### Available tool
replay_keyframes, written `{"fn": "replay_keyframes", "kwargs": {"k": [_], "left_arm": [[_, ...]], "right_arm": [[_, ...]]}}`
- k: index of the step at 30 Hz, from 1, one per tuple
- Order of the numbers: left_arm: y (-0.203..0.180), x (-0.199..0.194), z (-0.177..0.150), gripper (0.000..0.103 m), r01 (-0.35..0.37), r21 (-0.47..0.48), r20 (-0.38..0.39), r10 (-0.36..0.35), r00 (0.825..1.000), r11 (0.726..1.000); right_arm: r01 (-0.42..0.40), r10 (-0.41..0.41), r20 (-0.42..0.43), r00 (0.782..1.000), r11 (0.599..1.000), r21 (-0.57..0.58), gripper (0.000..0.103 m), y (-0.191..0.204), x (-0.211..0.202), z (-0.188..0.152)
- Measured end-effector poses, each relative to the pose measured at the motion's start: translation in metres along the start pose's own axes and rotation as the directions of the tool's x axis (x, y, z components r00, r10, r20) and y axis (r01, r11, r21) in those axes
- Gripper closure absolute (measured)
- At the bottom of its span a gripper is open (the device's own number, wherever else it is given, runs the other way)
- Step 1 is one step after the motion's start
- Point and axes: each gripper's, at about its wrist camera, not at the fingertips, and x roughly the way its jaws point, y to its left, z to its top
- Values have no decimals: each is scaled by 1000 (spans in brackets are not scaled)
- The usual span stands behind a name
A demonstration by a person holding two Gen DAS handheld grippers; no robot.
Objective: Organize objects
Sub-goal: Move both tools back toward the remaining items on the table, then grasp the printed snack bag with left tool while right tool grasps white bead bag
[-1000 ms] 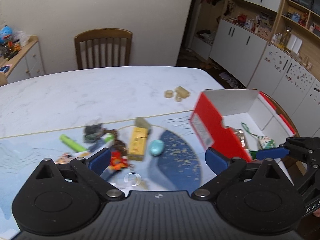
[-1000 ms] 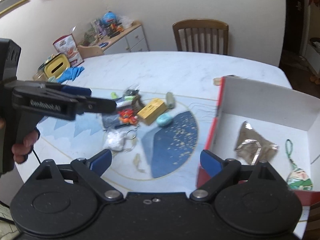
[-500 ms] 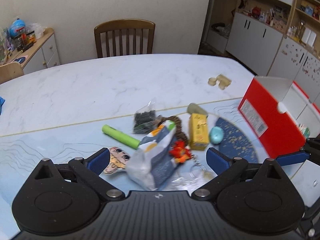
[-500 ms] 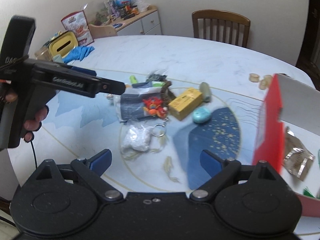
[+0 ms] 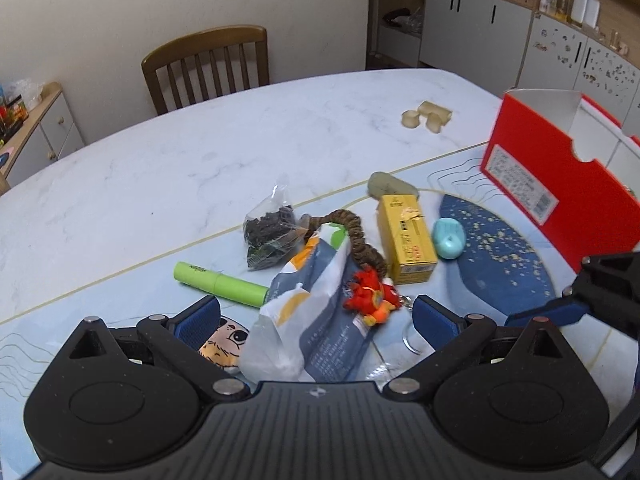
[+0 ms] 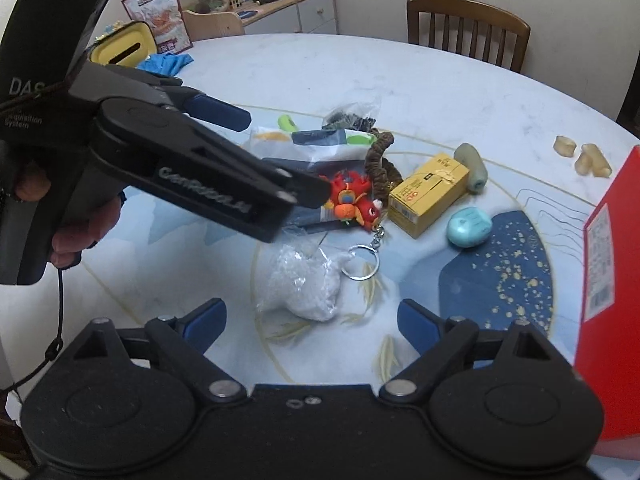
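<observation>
A pile lies on the blue mat: a blue-white snack pouch (image 5: 316, 312), a red plush keychain (image 5: 370, 296) (image 6: 354, 200), a yellow box (image 5: 406, 236) (image 6: 428, 194), a teal oval (image 5: 450, 238) (image 6: 468, 226), a green tube (image 5: 220, 280) and a bag of dark bits (image 5: 270, 232). My left gripper (image 5: 318, 316) (image 6: 276, 156) hangs open just over the pouch. My right gripper (image 6: 312, 320) (image 5: 568, 292) is wide and its jaws are closing; a white plastic bag (image 6: 308, 288) lies ahead between them, untouched. The red box (image 5: 560, 184) (image 6: 608, 280) stands at the right.
A brown braided cord (image 5: 358, 240), a grey-green pebble (image 5: 390, 186) and a cartoon-face piece (image 5: 226, 340) also lie in the pile. Beige bits (image 5: 426, 118) sit on the marble table (image 5: 200, 152). A wooden chair (image 5: 208, 68) stands behind; a person's hand (image 6: 80, 224) holds the left gripper.
Both grippers have swung left from the red box to the pile and come down closer to it. The pouch and white bag now sit large between the fingers.
</observation>
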Motion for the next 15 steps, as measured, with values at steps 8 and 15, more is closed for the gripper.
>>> {"fn": "replay_keyframes", "kwargs": {"k": [8,15], "left_arm": [[22,16,-4,0,31,-57,-31,-33,999,998],[31,15,-9,6,45,-61,-27,-46,999,997]], "right_arm": [[7,-7,-11,1000,1000,16,13,9,20,9],[18,-17,-28,999,1000,23,17,15,33,11]]}}
